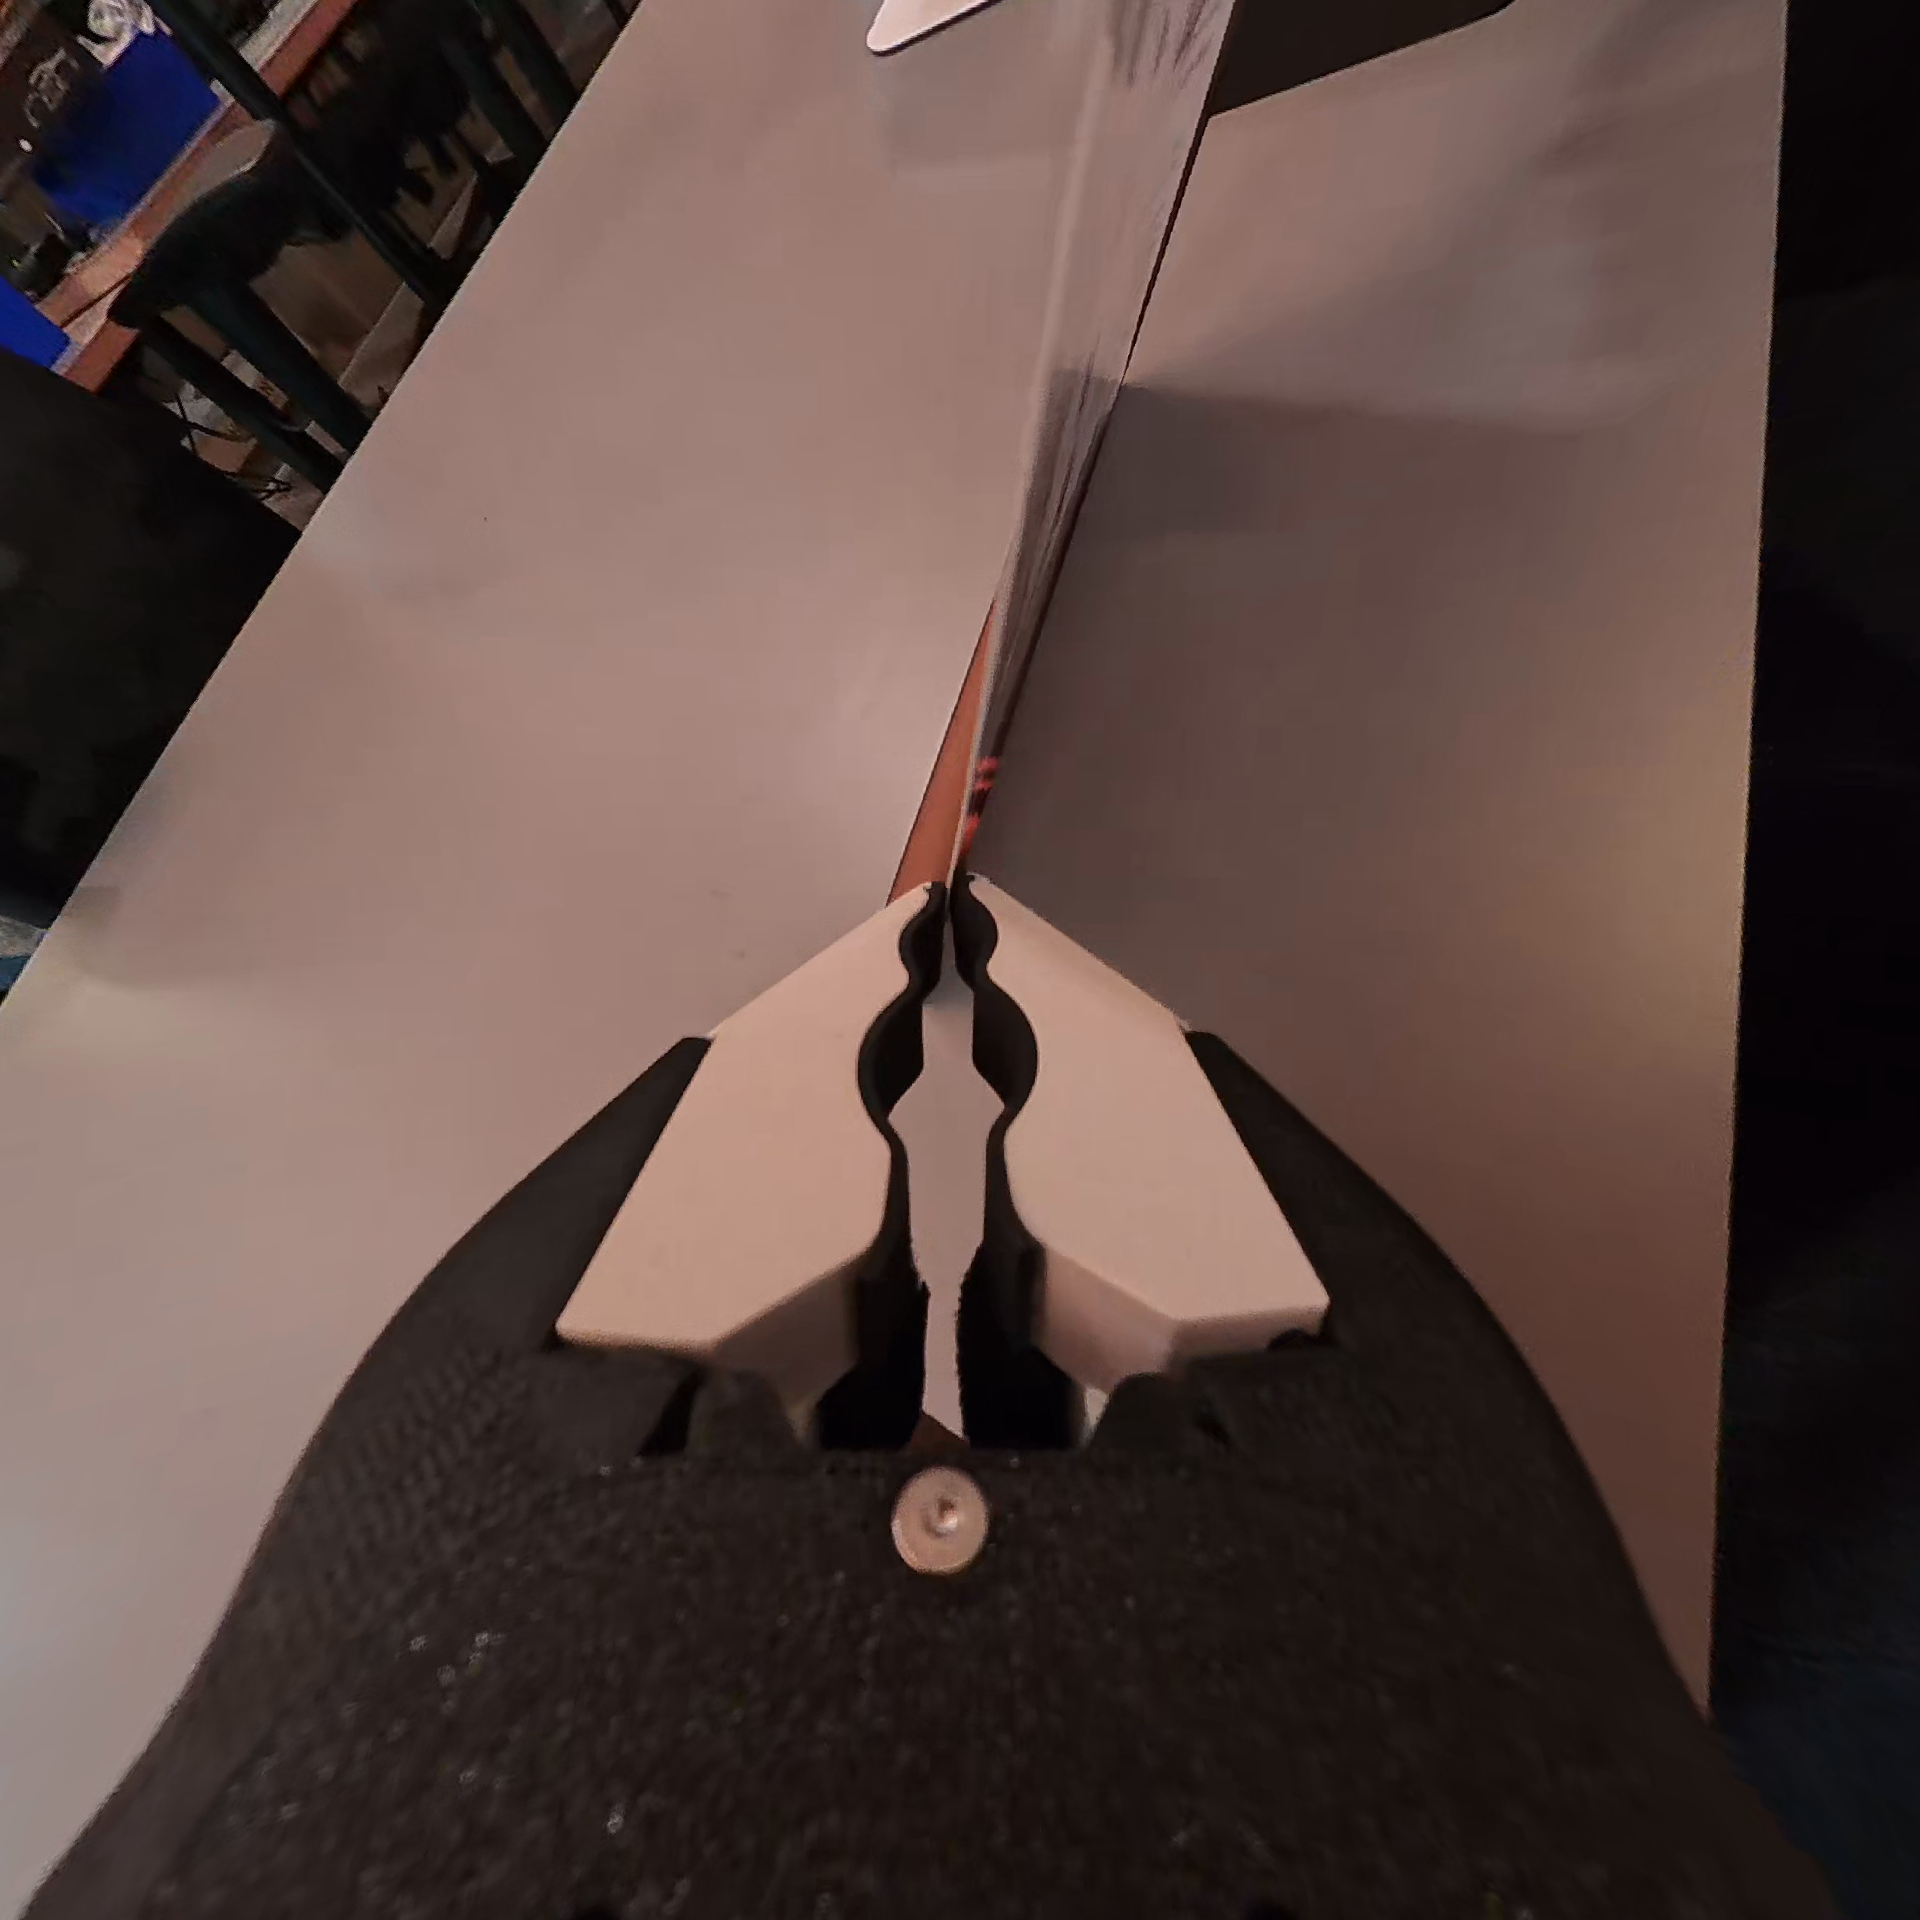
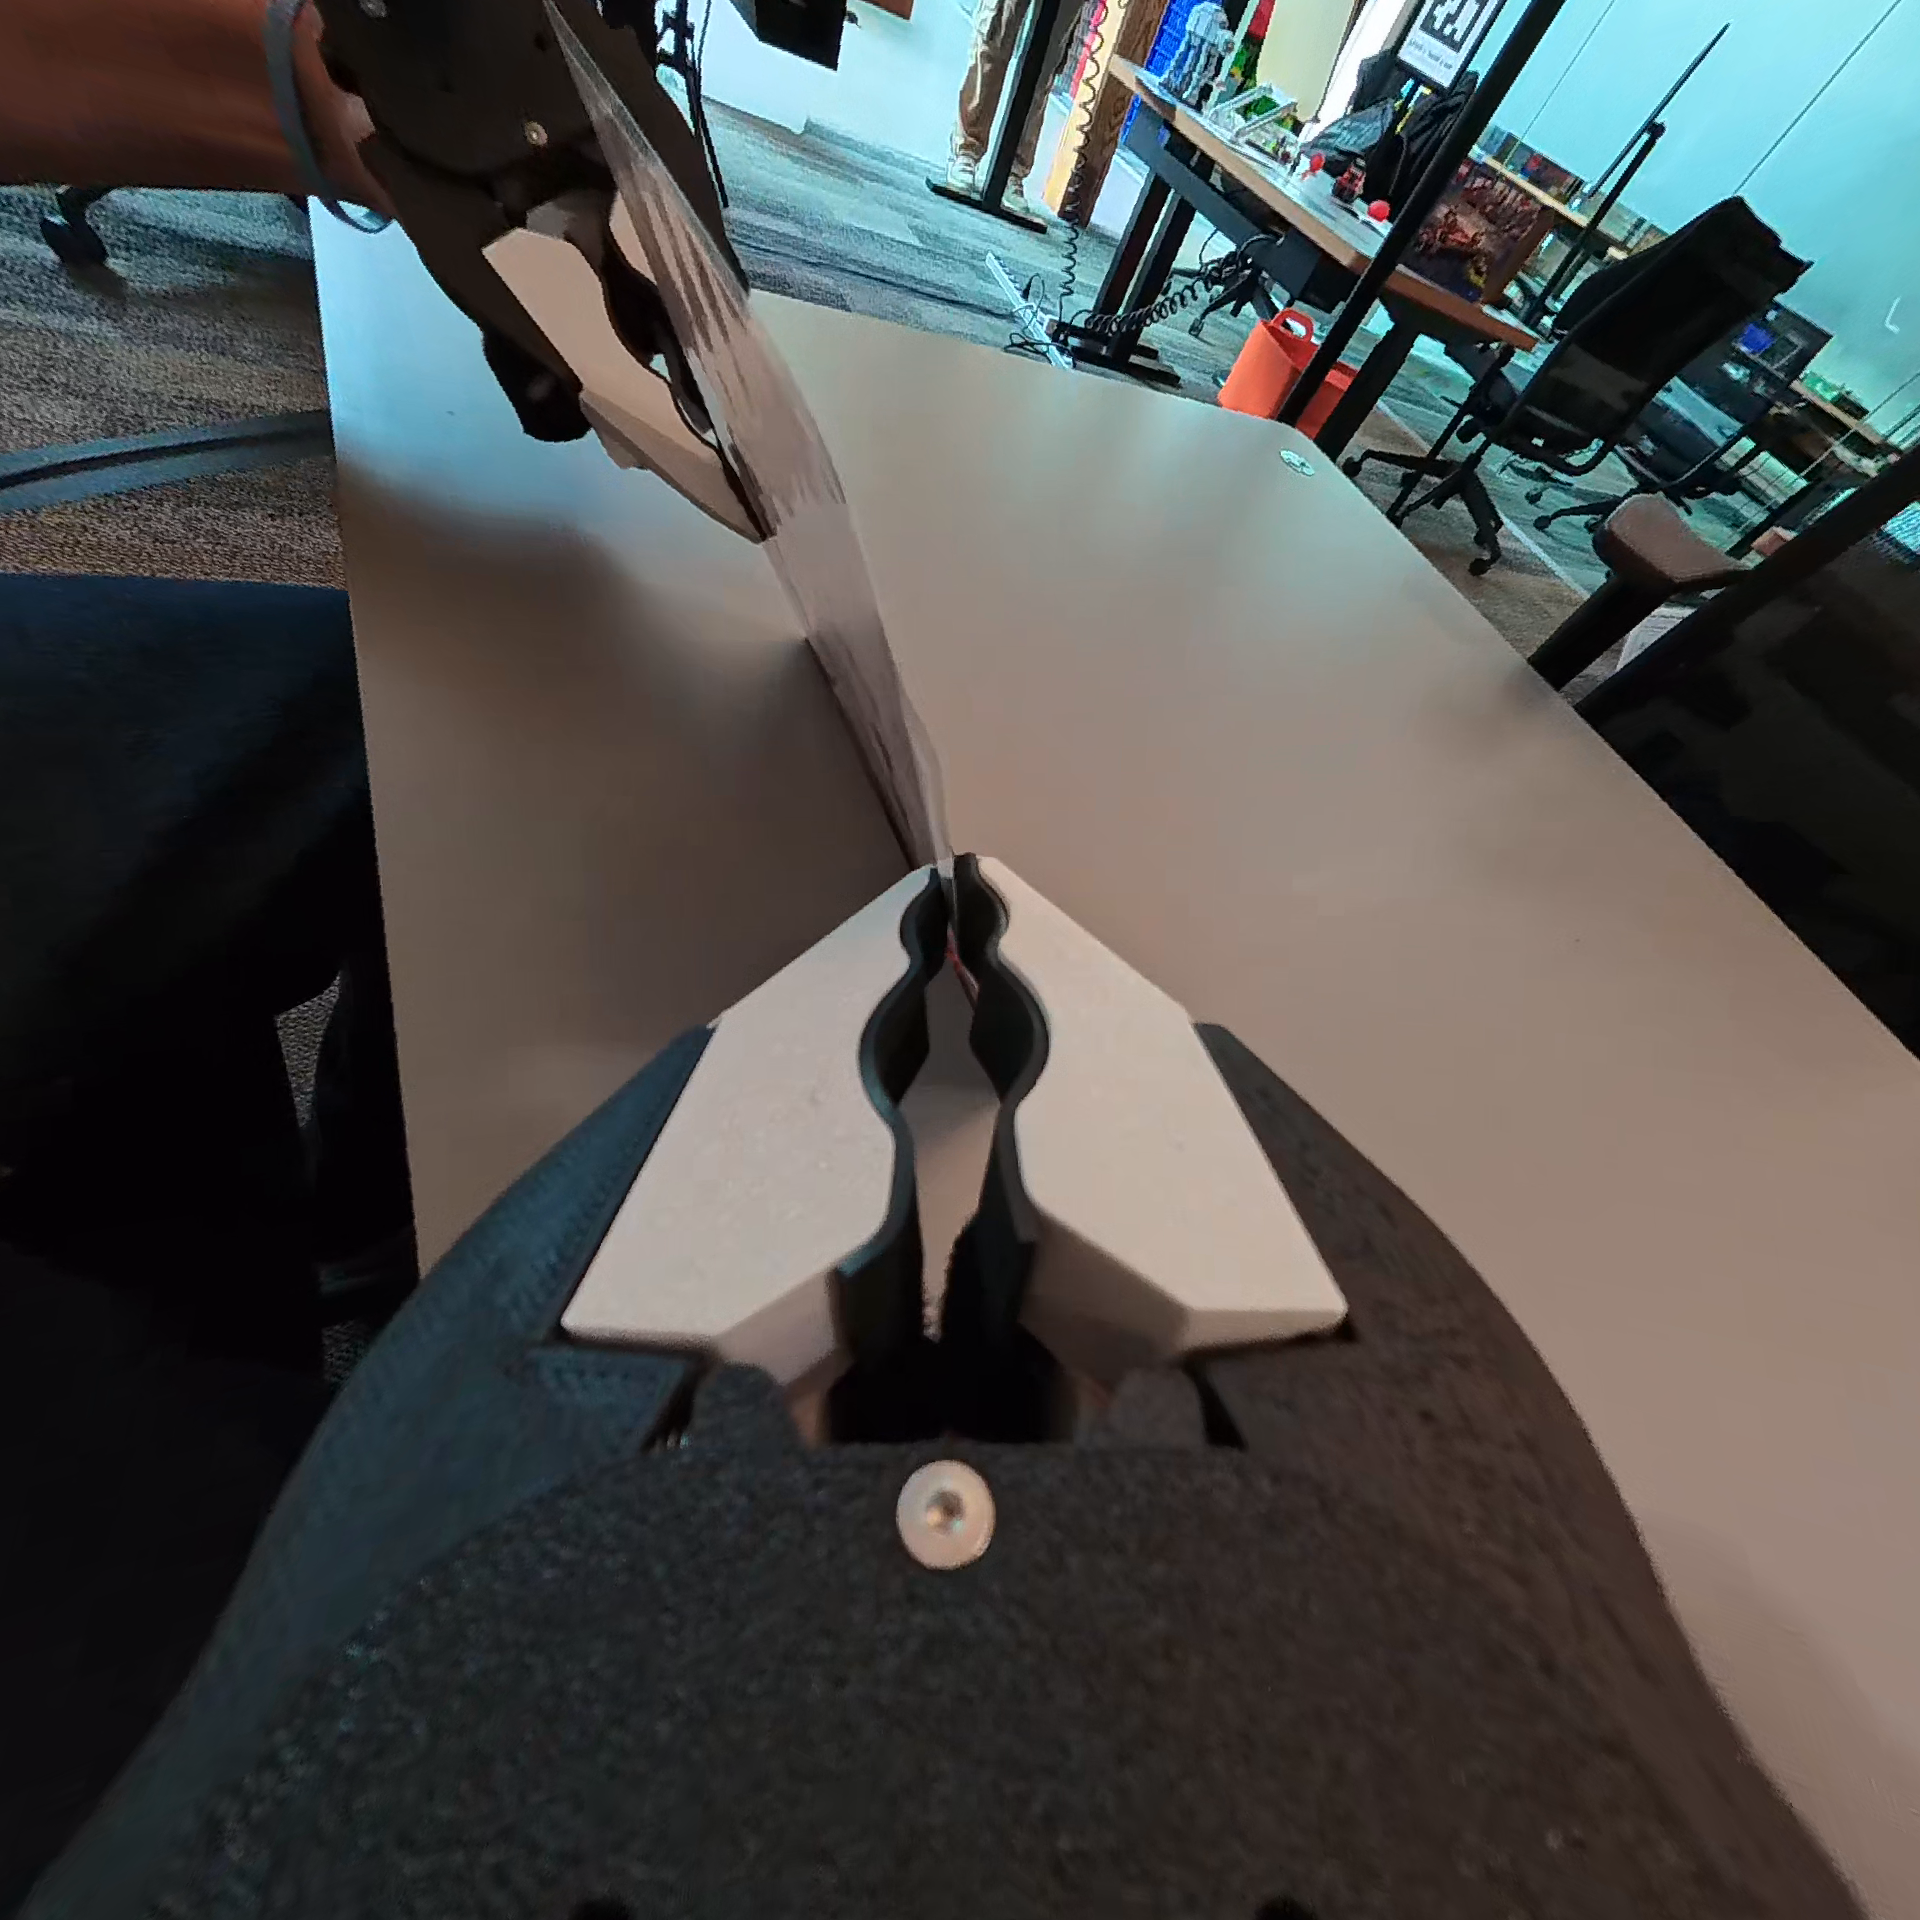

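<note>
Both grippers hold one thin, glossy printed sheet edge-on above a pale table (image 1: 623, 571). In the left wrist view my left gripper (image 1: 951, 896) is shut on the sheet's near edge, and the sheet (image 1: 1101, 364) runs away toward the top of the view. In the right wrist view my right gripper (image 2: 954, 875) is shut on the other end of the sheet (image 2: 831, 561). It curves up and left to the left gripper (image 2: 750, 516), held by a person's arm (image 2: 135, 94). The sheet's lower edge is close to the table (image 2: 1195, 675); I cannot tell if it touches.
A white flat object (image 1: 920, 23) lies at the table's far end. Dark chairs stand beside the table (image 2: 156, 883) (image 1: 114, 623). Beyond the table are an orange bucket (image 2: 1283, 369), an office chair (image 2: 1621, 364), a cluttered desk (image 2: 1340, 239) and a standing person's legs (image 2: 997, 94). My hands' fingertips stand some 20 cm from each other.
</note>
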A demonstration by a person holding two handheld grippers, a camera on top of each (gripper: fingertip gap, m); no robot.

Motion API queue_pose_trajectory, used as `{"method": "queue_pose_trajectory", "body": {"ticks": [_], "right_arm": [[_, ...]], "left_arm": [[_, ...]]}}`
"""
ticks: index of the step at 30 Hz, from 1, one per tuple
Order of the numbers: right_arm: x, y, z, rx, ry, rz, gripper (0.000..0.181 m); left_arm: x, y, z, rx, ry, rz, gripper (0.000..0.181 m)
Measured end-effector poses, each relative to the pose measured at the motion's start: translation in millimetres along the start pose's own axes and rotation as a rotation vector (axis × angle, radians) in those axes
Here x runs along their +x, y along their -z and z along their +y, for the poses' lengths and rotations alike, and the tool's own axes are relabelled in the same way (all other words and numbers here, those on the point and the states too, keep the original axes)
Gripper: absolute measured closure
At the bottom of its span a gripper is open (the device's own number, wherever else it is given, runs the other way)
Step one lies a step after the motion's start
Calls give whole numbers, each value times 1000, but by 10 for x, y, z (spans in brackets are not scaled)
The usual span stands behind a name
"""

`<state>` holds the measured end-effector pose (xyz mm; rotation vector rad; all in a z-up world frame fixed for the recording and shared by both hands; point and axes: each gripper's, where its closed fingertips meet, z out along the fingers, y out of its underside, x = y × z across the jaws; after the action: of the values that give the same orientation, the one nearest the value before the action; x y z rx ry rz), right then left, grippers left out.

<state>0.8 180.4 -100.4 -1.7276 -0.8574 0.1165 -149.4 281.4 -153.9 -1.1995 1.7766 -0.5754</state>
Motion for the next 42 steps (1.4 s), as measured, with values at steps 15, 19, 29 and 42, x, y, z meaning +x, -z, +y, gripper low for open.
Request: {"method": "queue_pose_trajectory", "body": {"ticks": [15, 19, 29, 42], "right_arm": [[-4, 78, 212, -104, -67, 28, 161], [-85, 164, 176, -93, -48, 43, 162], [-756, 496, 161, -100, -282, 213, 147], [-1185, 645, 463, -92, -483, 412, 144]], "left_arm": [[2, -8, 186, -97, 93, 4, 163], [-2, 150, 255, -101, 126, -11, 160], [561, 1118, -122, 18, 604, -271, 160], [1104, 1338, 341, 39, 744, -510, 160]]}}
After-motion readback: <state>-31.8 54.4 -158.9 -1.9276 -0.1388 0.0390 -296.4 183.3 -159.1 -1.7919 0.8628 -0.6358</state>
